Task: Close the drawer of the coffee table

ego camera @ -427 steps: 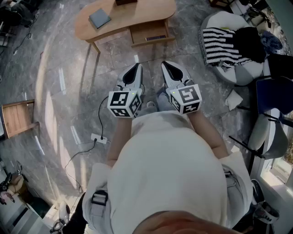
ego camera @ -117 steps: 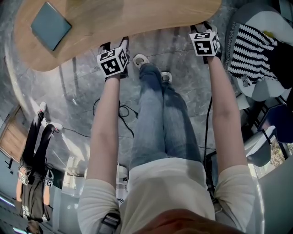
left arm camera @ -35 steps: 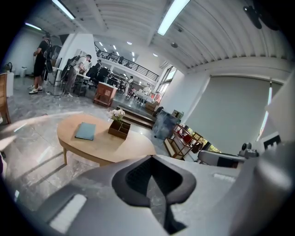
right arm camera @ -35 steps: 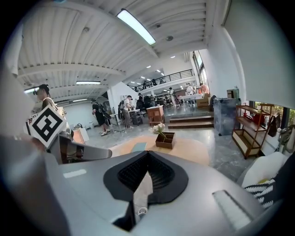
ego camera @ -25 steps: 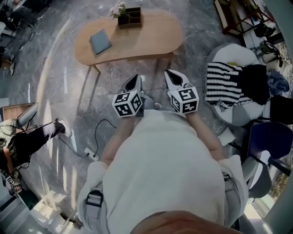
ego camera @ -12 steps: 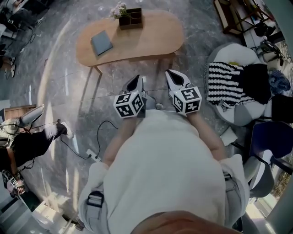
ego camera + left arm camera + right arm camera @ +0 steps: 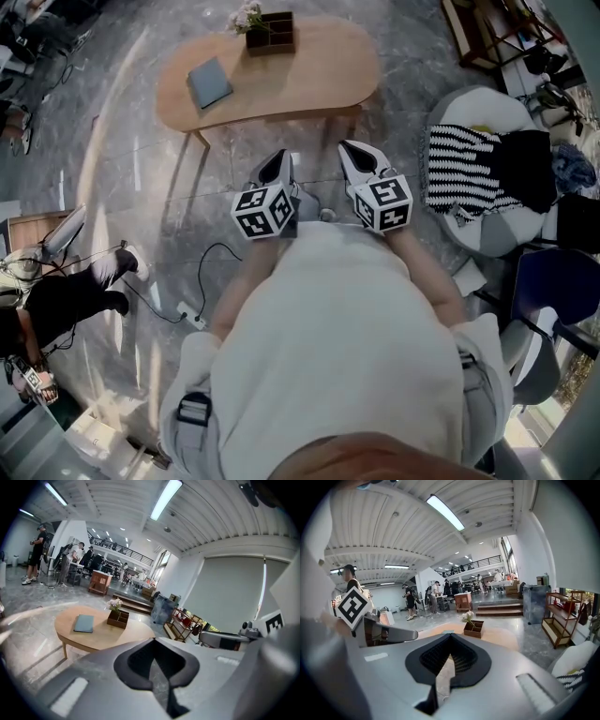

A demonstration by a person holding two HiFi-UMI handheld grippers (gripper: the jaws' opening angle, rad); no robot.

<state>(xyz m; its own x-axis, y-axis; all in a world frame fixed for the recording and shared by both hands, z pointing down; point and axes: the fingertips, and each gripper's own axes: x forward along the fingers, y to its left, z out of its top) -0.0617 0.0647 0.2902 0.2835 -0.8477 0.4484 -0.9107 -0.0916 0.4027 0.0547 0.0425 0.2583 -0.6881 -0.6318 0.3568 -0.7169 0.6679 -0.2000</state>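
Observation:
The oval wooden coffee table (image 7: 309,70) stands ahead of me, with a blue book (image 7: 208,82) and a flower box (image 7: 267,28) on top. No drawer sticks out from under its front edge. My left gripper (image 7: 281,156) and right gripper (image 7: 349,147) hang side by side in front of my body, well short of the table. Both are shut with nothing between the jaws. In the left gripper view the jaws (image 7: 153,639) meet below the table (image 7: 101,632). The right gripper view shows its jaws (image 7: 449,634) closed in front of the flower box (image 7: 473,627).
A beanbag with a striped cloth (image 7: 464,89) sits to the right, and a blue chair (image 7: 553,291) behind it. A power strip with cable (image 7: 192,319) lies on the floor at left, near a bystander (image 7: 56,291). A wooden rack (image 7: 487,37) stands at upper right.
The drawer that stood open at first now no longer protrudes, and I stand back from the table. Over the last second both grippers kept still; the bystander at left shifted slightly.

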